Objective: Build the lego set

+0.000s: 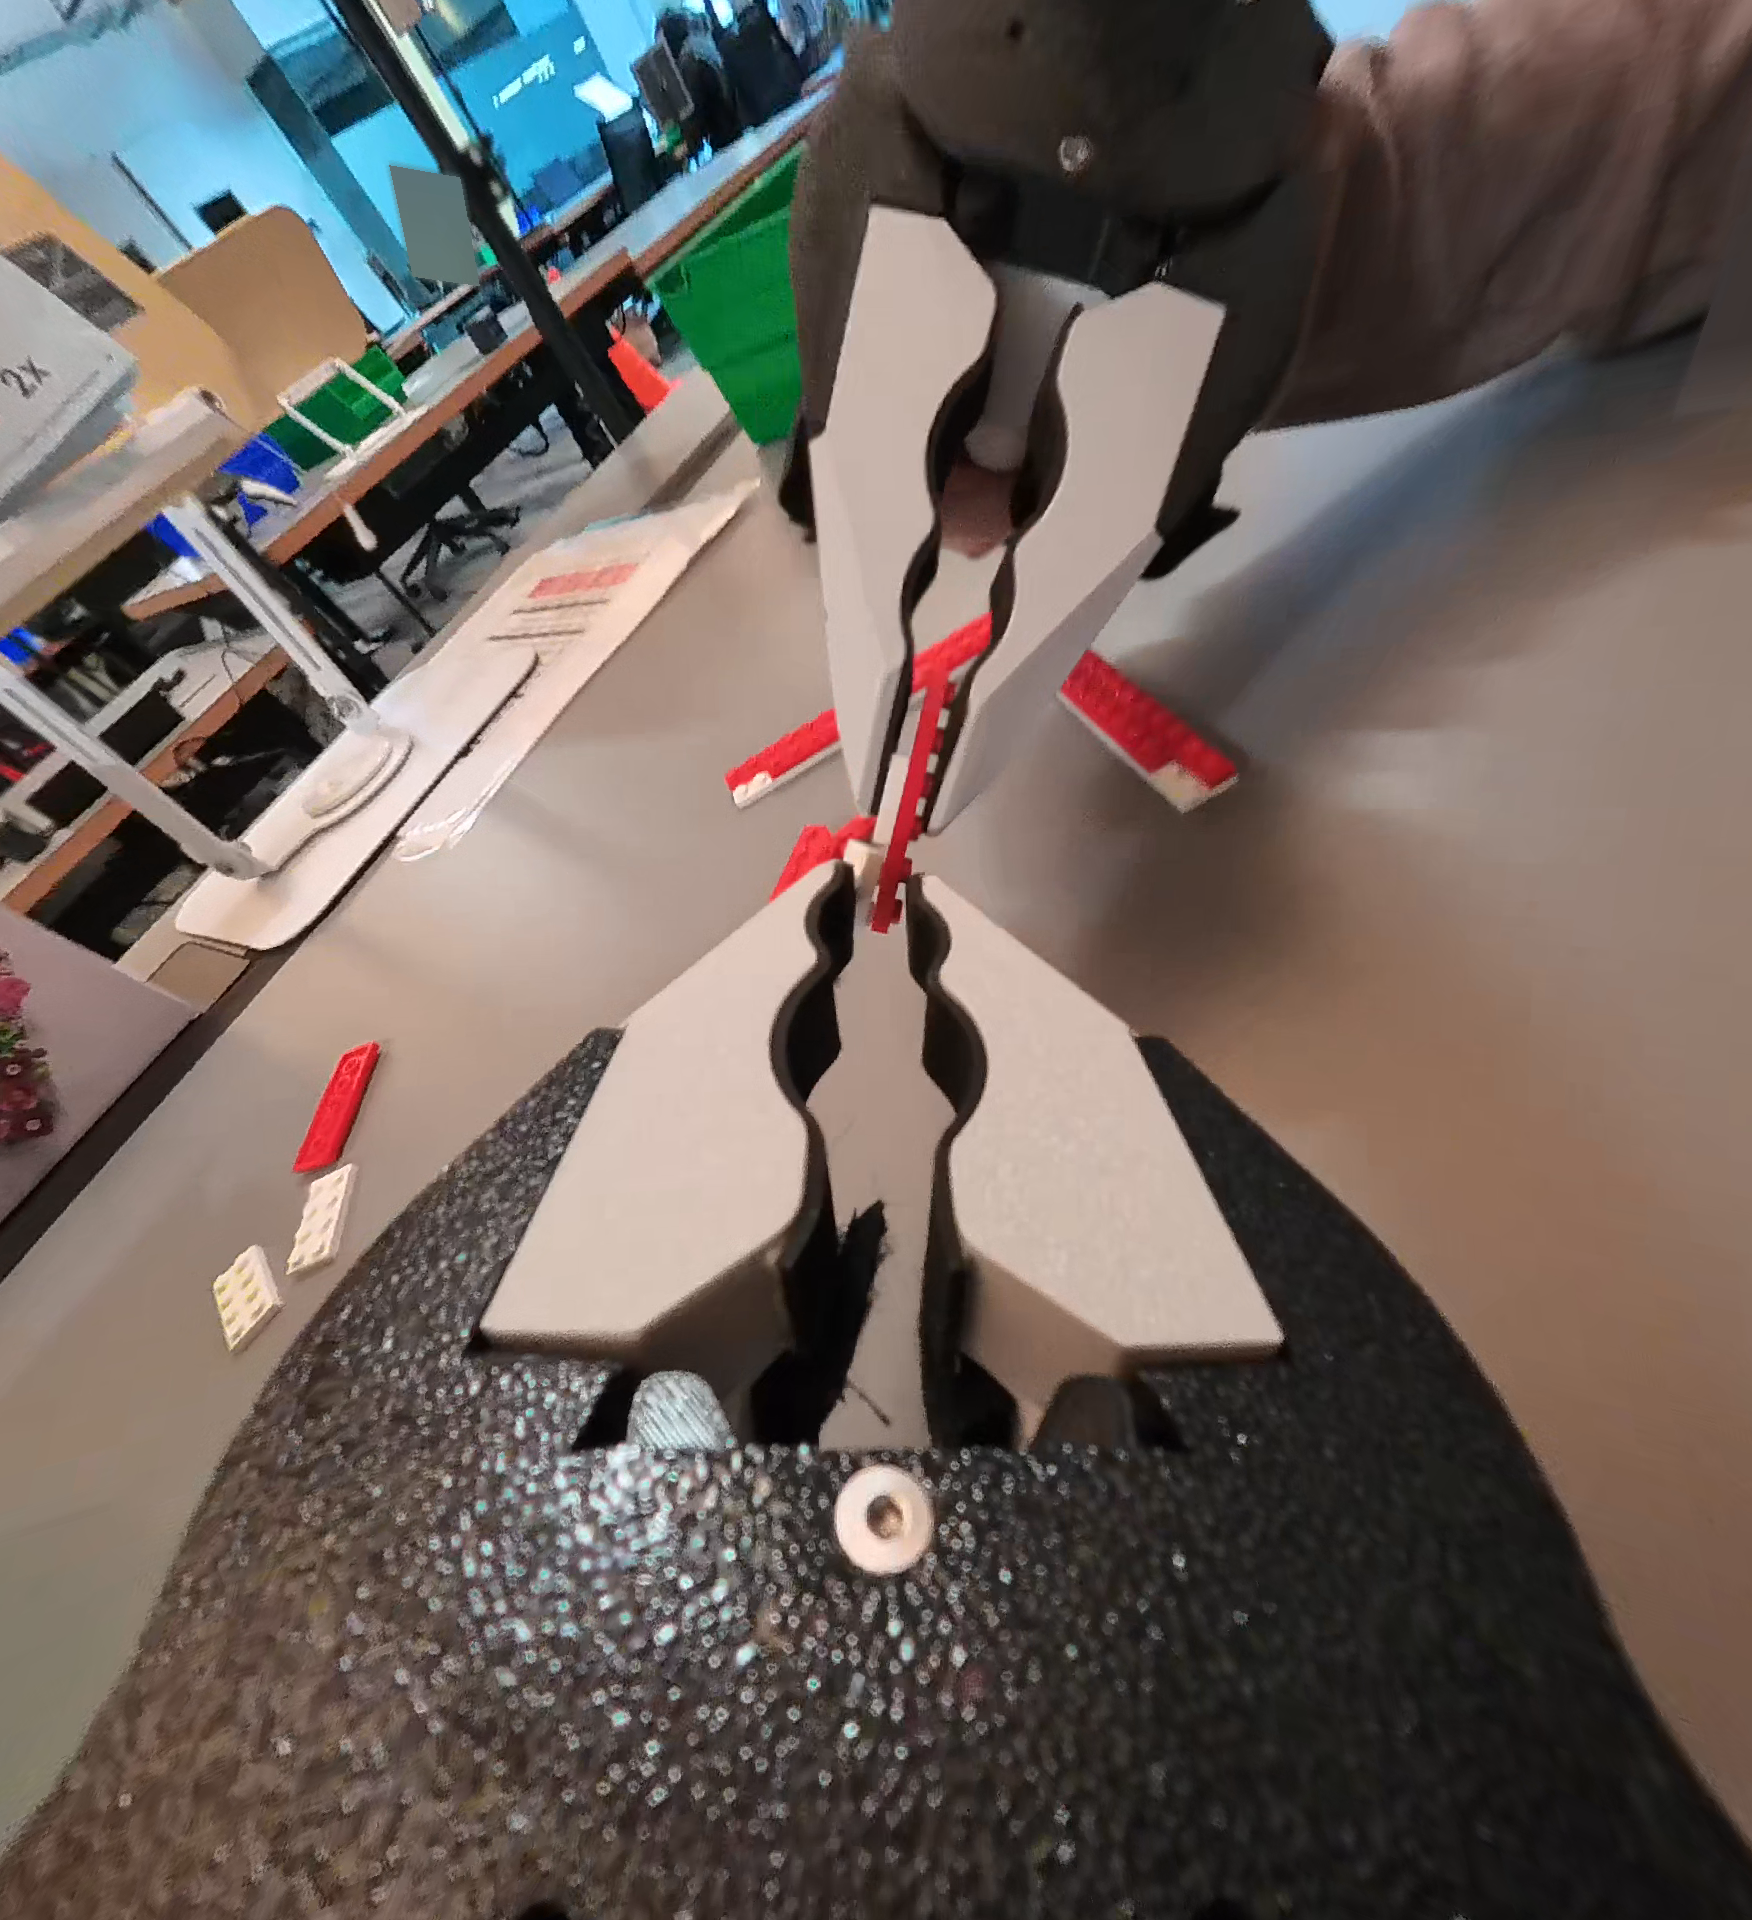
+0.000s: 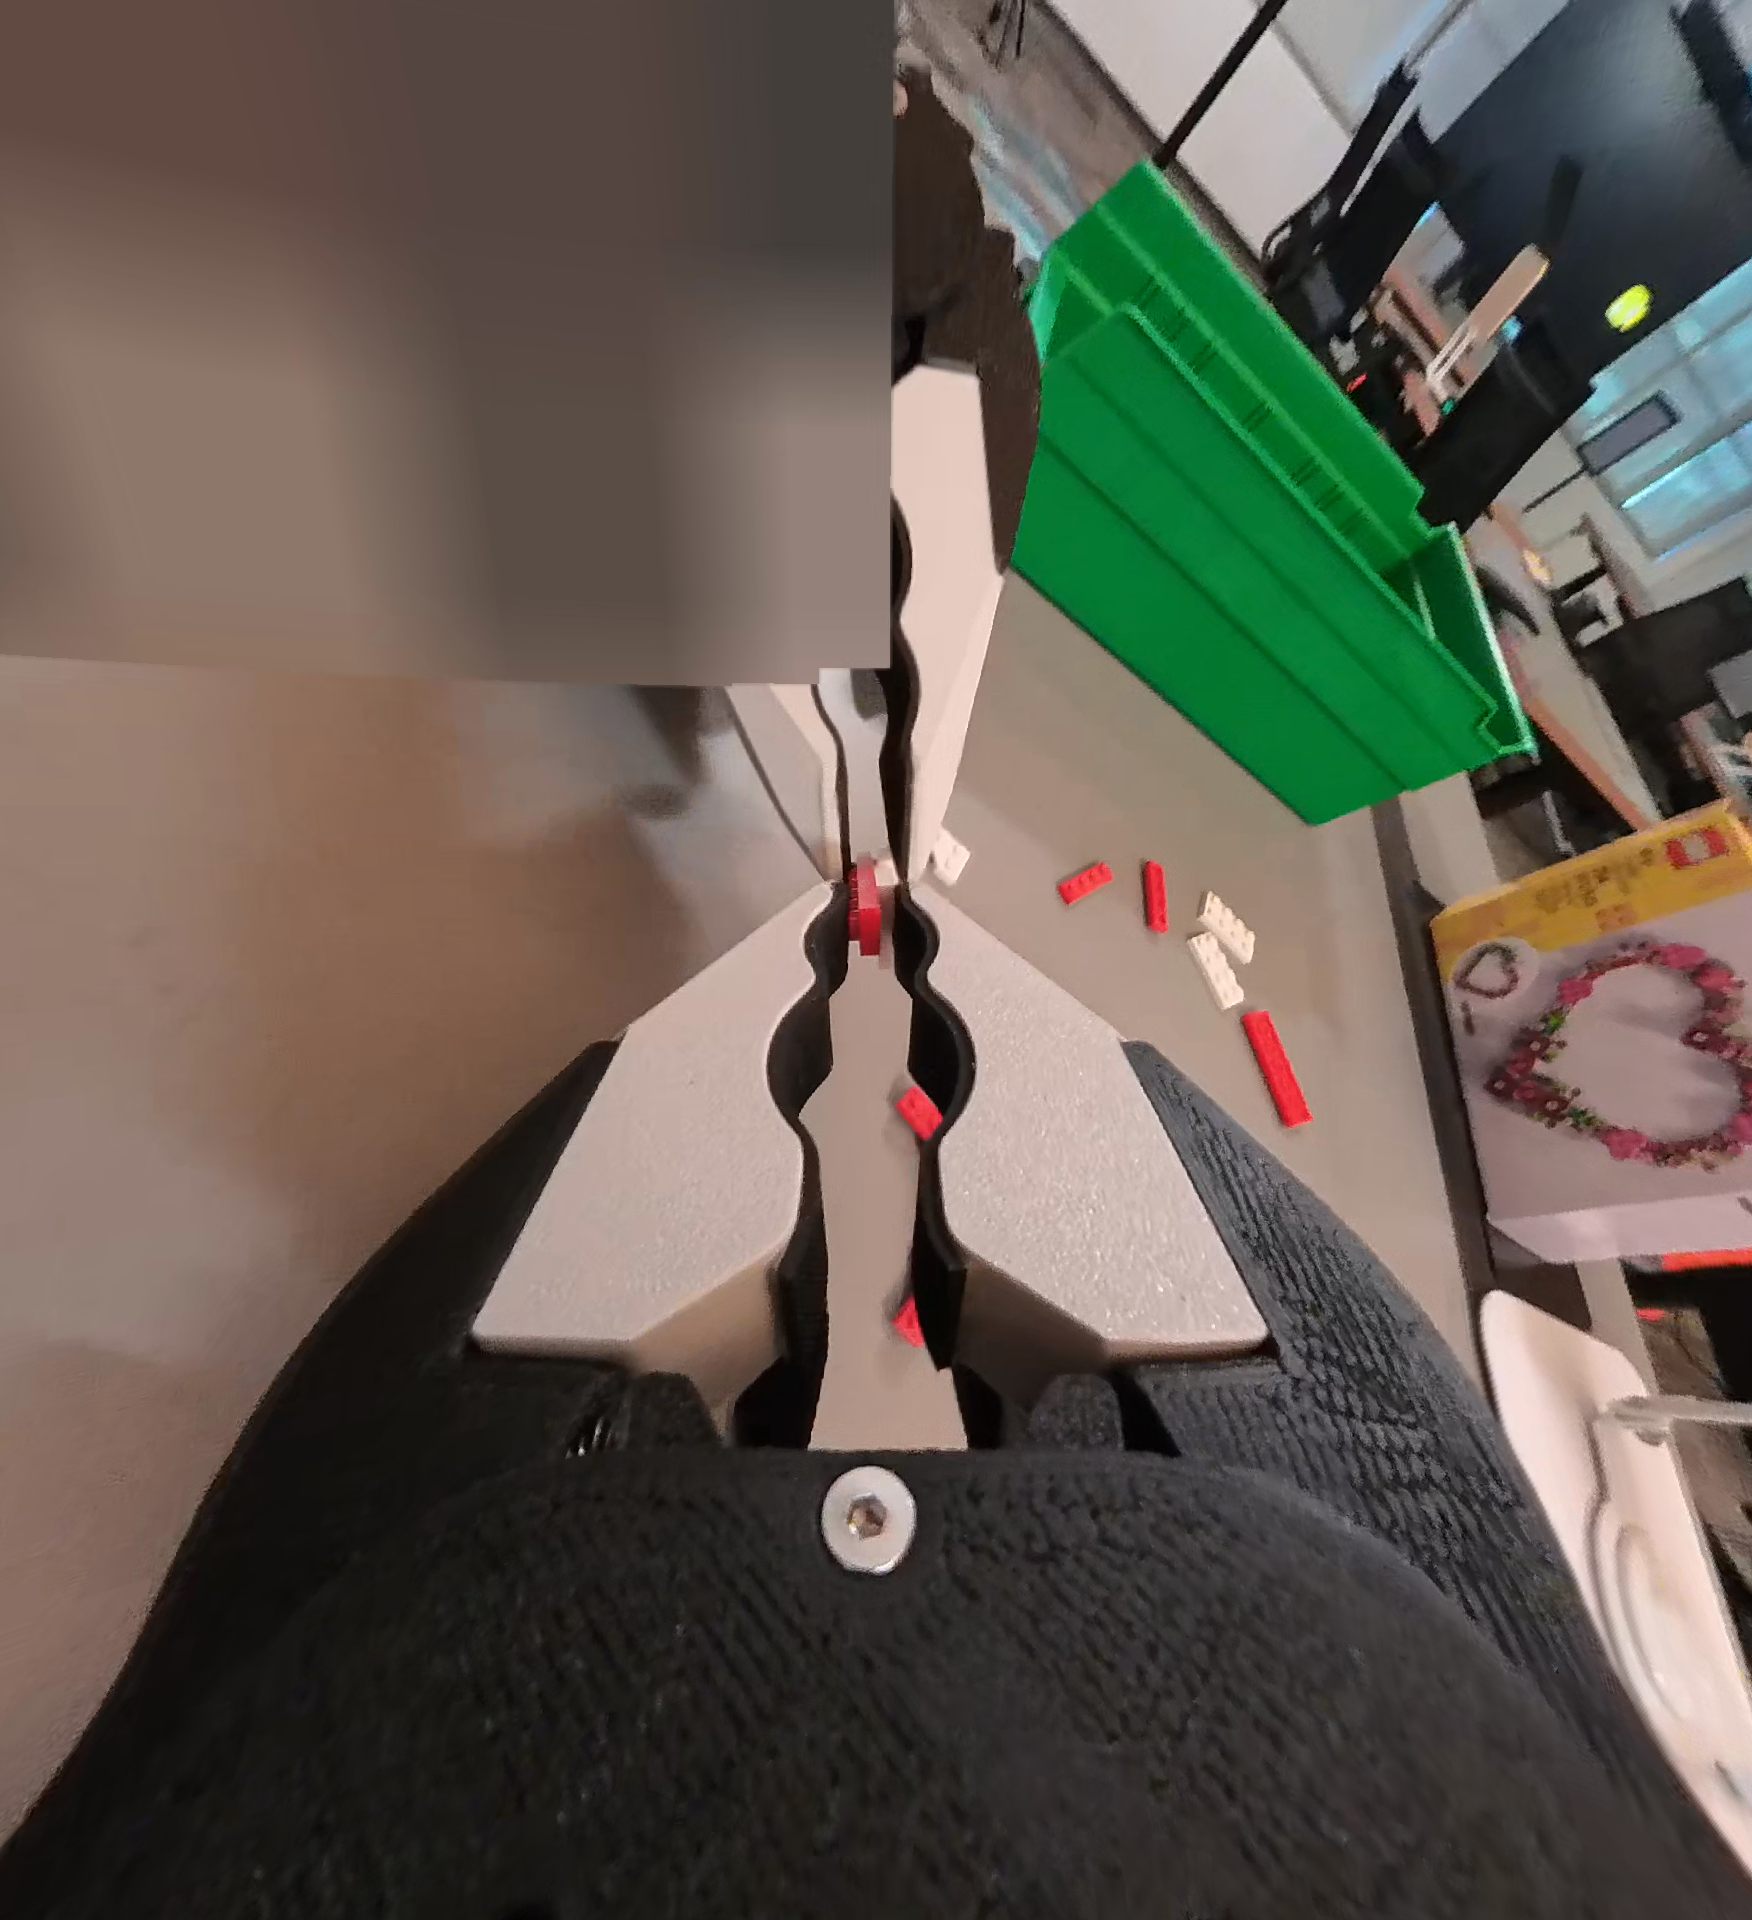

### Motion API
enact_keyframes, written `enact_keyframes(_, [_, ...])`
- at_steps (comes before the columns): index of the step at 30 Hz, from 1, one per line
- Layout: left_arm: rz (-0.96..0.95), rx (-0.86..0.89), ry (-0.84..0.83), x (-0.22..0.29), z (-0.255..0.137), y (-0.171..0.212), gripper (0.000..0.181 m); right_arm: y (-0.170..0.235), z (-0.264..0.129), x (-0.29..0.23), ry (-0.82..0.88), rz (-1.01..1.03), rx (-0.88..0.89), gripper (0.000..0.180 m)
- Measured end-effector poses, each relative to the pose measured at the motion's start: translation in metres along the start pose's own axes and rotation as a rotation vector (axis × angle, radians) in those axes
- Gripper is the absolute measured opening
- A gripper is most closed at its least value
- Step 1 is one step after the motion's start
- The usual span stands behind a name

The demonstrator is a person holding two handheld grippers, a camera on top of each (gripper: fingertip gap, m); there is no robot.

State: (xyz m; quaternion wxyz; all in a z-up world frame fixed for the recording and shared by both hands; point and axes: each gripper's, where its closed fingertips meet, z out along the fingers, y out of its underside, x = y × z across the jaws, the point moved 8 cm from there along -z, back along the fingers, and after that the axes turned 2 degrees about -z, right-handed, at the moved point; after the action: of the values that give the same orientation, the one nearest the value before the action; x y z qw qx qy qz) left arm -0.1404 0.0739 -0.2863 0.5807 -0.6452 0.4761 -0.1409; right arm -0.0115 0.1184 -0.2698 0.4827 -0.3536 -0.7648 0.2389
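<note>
A thin red plate assembly [image 1: 911, 800], seen edge-on, is held above the grey table between both grippers, which meet tip to tip. My left gripper [image 1: 880, 885] is shut on its near end, with a small white piece [image 1: 859, 860] at the tip. My right gripper [image 1: 903, 819] comes from above and is shut on its far end. In the right wrist view my right gripper [image 2: 867, 912] grips the red piece [image 2: 865, 916], and the left gripper [image 2: 872, 847] faces it. Two long red plate strips [image 1: 1152, 727] lie on the table behind.
Loose red plates [image 2: 1275, 1068] and white plates [image 2: 1227, 925] lie beside the Lego box [image 2: 1630, 1039]; they also show in the left wrist view [image 1: 337, 1107]. A green bin [image 2: 1267, 520] stands at the back. An instruction booklet [image 1: 581, 603] and a white stand base [image 1: 332, 769] are at the left.
</note>
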Motion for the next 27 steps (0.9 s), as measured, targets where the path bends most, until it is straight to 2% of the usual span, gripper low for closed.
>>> enact_keyframes(7, [-0.016, 0.038, 0.022, 0.001, -0.003, -0.006, 0.007, -0.004, -0.007, -0.001, 0.005, -0.026, 0.077, 0.005])
enact_keyframes(12, [0.021, 0.01, 0.0, 0.003, -0.002, -0.005, 0.006, -0.003, -0.006, -0.002, 0.0, -0.027, 0.062, 0.005])
enact_keyframes(19, [0.003, -0.017, 0.061, 0.004, -0.003, -0.003, 0.006, -0.002, -0.004, -0.006, -0.013, -0.059, 0.059, 0.005])
enact_keyframes(27, [0.138, -0.152, -0.031, 0.008, 0.005, 0.007, 0.006, 0.007, 0.007, -0.01, -0.013, -0.095, -0.059, 0.011])
